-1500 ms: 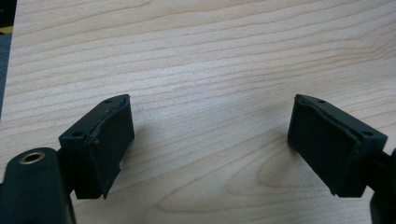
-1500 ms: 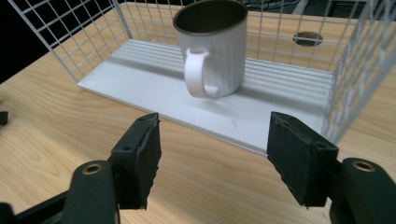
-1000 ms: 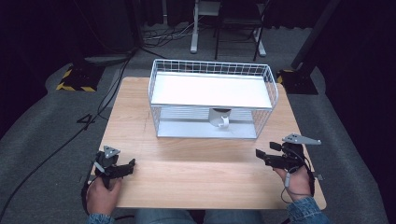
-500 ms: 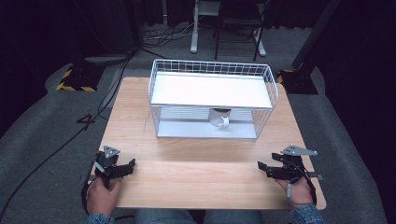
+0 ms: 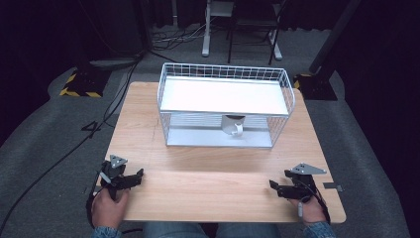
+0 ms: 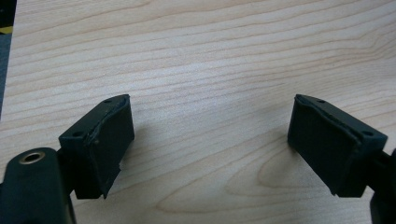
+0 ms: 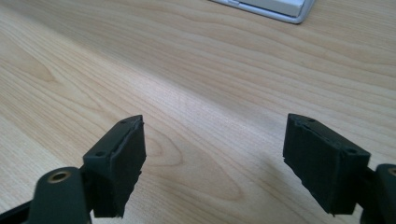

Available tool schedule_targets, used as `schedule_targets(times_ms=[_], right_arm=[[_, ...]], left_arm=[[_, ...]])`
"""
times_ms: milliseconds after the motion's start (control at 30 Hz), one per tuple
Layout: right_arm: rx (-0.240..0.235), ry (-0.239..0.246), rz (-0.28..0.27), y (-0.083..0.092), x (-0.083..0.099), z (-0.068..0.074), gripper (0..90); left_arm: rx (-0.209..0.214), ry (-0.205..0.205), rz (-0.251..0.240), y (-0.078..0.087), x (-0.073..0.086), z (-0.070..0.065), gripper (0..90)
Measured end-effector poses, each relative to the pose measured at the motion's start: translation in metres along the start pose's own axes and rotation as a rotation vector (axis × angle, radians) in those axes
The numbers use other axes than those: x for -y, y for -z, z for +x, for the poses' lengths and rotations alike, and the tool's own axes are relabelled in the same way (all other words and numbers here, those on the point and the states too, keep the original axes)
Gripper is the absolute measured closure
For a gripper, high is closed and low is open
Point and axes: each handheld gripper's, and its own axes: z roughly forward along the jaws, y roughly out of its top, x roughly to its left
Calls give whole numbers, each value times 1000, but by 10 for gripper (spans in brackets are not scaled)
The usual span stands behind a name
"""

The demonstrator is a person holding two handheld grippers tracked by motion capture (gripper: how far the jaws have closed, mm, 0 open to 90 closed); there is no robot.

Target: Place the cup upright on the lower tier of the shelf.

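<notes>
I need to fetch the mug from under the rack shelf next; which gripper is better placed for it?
Probably right. The mug sits right of the rack's middle, handle turned right, nearer the right gripper. Both grippers are open and empty; the left gripper sits farther off.

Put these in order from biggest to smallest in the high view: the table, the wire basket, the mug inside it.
1. Table, the biggest.
2. Wire basket, standing on the table.
3. Mug, the smallest, on the basket's lower shelf.

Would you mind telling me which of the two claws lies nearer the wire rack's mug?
The right claw, at the table's near right corner; the mug sits right of centre under the rack's shelf, farther from the left claw.
</notes>
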Motion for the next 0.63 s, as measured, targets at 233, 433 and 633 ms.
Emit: schedule_targets(times_ms=[233, 433, 633], right_arm=[[45, 84, 0, -13, 8, 9, 123], [42, 65, 7, -15, 7, 13, 101], [46, 60, 8, -16, 7, 13, 84]], left_arm=[[0, 0, 0, 0, 0, 0, 149], [0, 0, 0, 0, 0, 0, 149], [0, -1, -1, 0, 0, 0, 149]])
